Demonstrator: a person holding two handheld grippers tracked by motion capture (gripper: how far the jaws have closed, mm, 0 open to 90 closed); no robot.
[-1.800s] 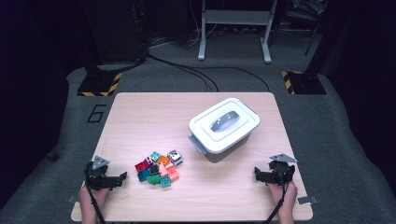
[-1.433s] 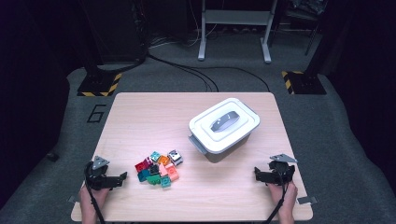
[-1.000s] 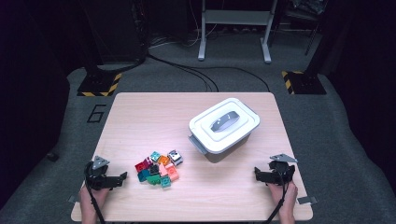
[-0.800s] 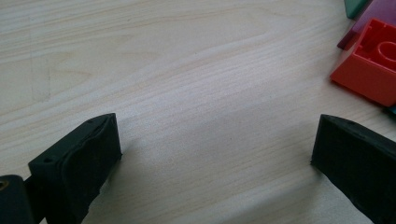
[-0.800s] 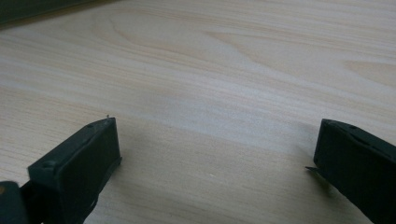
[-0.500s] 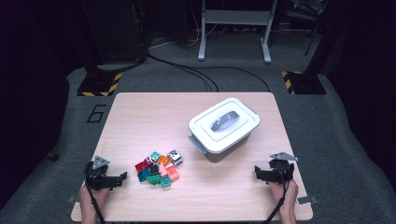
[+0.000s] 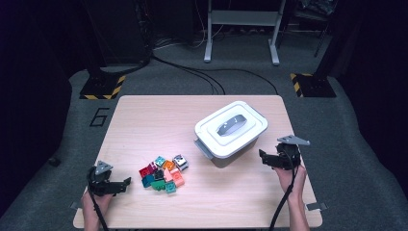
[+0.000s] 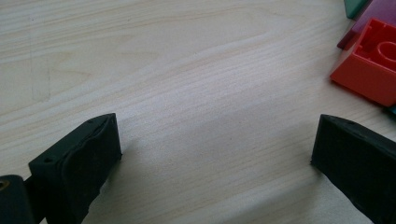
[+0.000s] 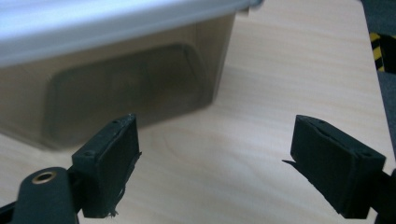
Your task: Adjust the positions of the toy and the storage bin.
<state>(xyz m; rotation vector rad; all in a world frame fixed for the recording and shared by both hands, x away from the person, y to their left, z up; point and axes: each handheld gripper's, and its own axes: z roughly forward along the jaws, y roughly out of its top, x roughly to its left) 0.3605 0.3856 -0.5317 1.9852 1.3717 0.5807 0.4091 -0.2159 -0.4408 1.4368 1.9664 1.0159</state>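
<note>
Two tools rest low over a pale wooden counter [image 7: 144, 120], one in each of the person's hands. The left tool [image 7: 126, 182] sits near the counter's front left corner, its jaws spread wide with nothing between them; in the left gripper view bare wood grain fills the gap, and a red block [image 8: 369, 70] lies just beyond the farther jaw, at the upper right. That red block belongs to a heap of small coloured blocks [image 7: 162, 173] lying just ahead of the left tool's jaws in the high view: red, teal, orange, pink, green and one white-and-grey piece, crowded together and touching.

The right tool [image 7: 262, 158] hangs near the counter's right edge, held by the right hand [image 7: 290, 175], with a grey three-cornered plate on top. Its jaws are likewise spread wide and hold nothing. They point toward a lidded plastic box [image 7: 231, 132], which stands a little right of the counter's middle, turned at an angle to the edges. The box has a white lid with a grey handle set into its top. In the right gripper view the box's smoky translucent wall [image 9: 116, 93] stands close beyond the jaws, apart from them, under the white rim of the lid.
</note>
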